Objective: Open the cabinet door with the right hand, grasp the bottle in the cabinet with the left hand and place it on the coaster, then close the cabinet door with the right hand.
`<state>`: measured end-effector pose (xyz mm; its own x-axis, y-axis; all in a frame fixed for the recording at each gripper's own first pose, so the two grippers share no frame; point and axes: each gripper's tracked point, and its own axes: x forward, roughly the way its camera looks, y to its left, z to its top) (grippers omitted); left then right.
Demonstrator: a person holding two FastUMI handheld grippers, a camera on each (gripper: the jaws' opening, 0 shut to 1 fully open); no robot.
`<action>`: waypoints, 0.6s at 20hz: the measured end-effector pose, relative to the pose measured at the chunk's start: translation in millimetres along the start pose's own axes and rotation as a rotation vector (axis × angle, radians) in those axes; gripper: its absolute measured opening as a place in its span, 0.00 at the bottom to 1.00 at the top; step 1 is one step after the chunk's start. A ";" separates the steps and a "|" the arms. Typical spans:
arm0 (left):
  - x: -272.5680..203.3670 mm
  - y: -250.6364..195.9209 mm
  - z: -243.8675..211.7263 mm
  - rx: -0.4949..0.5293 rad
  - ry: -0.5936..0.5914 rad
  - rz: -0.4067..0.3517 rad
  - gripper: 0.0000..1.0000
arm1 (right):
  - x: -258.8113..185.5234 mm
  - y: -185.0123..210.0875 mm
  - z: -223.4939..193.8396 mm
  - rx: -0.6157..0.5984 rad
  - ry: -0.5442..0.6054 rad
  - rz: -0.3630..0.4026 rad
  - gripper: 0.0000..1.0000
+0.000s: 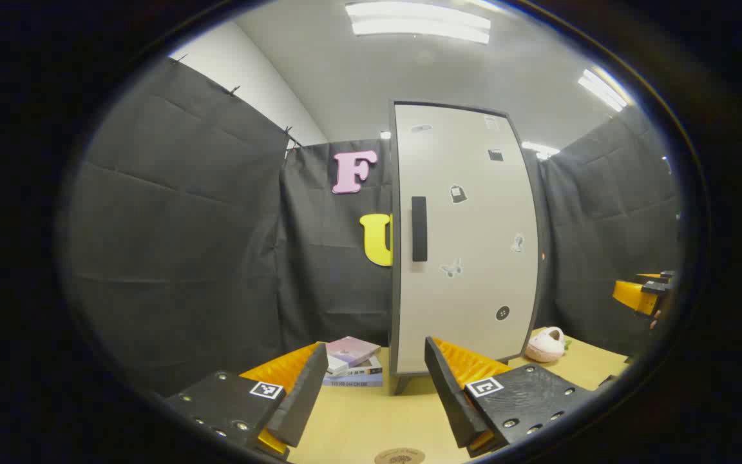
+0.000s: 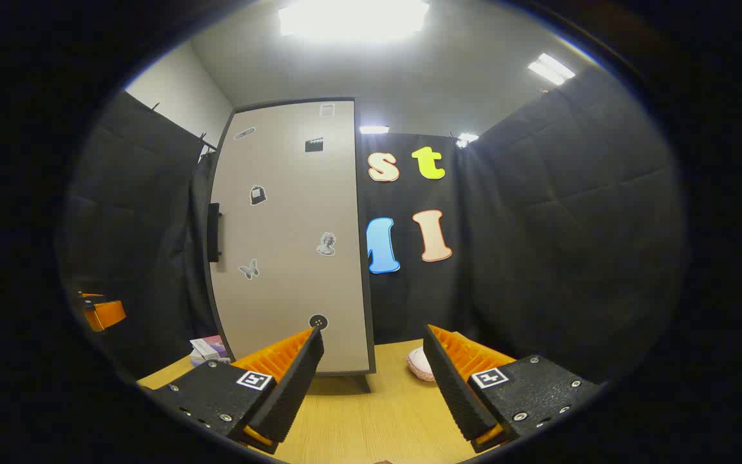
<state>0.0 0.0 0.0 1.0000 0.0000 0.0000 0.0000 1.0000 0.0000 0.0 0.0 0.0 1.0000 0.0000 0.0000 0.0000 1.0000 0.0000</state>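
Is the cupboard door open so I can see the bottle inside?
No, the cabinet door is shut flat, with its dark handle untouched and no claw on it, so the inside is hidden.

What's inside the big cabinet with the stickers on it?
You can't tell yet. The cabinet door is closed, so whatever is inside is hidden. Only its outside shows: stickers and a dark handle. Books lie beside it on the table.

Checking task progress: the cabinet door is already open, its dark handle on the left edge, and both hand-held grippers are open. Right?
Not quite: the cabinet door is shut, as the left gripper view shows. Its dark handle does sit on the left edge, and the left hand-held gripper and right hand-held gripper are open.
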 end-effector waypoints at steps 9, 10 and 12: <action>-1.1 -1.2 2.0 0.008 -0.006 0.000 0.87 | 3.9 0.8 0.4 -0.001 -0.002 0.007 0.96; -1.1 -1.4 1.7 0.008 -0.007 -0.001 0.87 | 4.5 1.7 0.3 -0.001 -0.002 0.008 0.96; -1.0 -1.2 2.9 0.012 -0.008 -0.001 0.87 | 6.3 2.6 -0.8 0.000 0.002 0.009 0.96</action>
<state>-1.0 -1.2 2.9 1.0000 -0.0013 0.0080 0.0012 0.9999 0.0123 6.3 2.6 -0.8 1.0000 0.0091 -0.0018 -0.0091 1.0000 -0.0002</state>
